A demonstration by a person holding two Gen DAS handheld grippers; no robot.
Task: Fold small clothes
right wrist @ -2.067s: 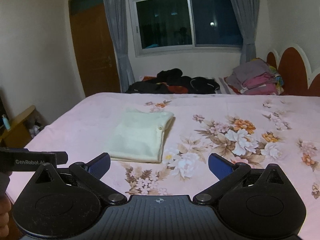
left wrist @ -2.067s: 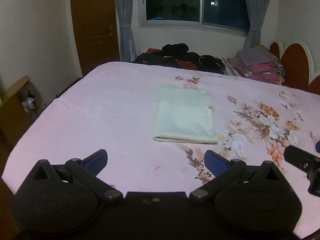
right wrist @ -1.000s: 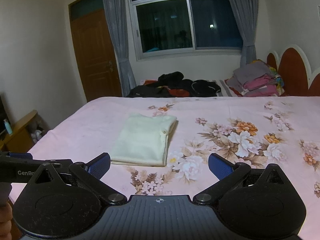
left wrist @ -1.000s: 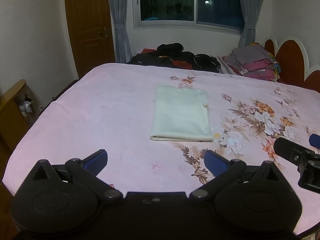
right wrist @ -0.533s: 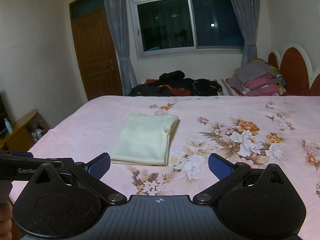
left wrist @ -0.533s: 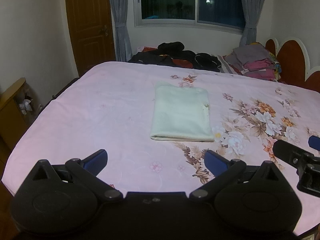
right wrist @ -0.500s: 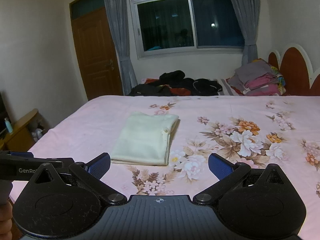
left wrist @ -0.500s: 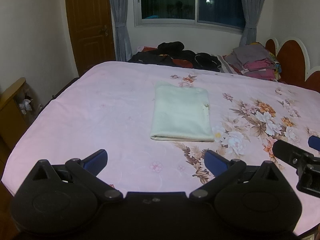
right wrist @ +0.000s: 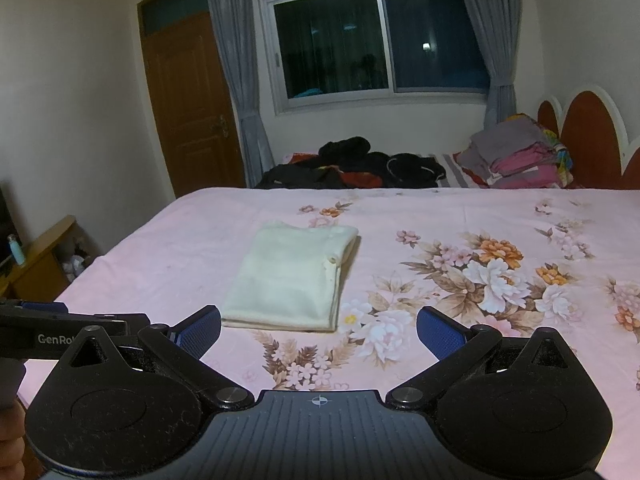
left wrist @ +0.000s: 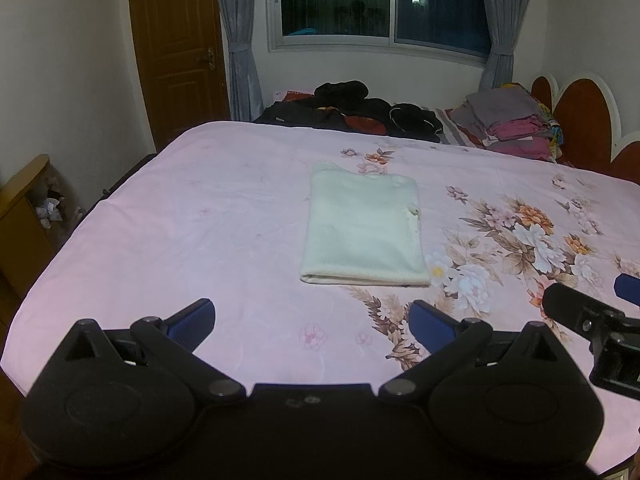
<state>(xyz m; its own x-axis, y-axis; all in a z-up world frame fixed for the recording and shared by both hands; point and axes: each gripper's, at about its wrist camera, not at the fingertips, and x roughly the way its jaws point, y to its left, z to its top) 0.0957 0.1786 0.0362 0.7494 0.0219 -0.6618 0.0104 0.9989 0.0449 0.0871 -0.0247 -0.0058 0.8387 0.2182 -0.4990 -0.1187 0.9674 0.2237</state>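
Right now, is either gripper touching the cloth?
Apart. Right wrist view shows bedsheet between the right gripper and the cloth; left gripper likewise.

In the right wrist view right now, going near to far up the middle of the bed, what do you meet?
The right tool, open and empty → folded cream garment on the pink floral bedsheet → heap of dark clothes past the bed's far edge → window.

Open pink sheet lies between left gripper (left wrist: 312,322) and folded cream garment (left wrist: 362,228); nothing stands in that lane. Right gripper (right wrist: 318,330), fingers spread, has the same bare sheet ahead. Obstacles sit well back: dark clothes heap (left wrist: 360,110), folded stack (left wrist: 508,124) by headboard (left wrist: 584,112).
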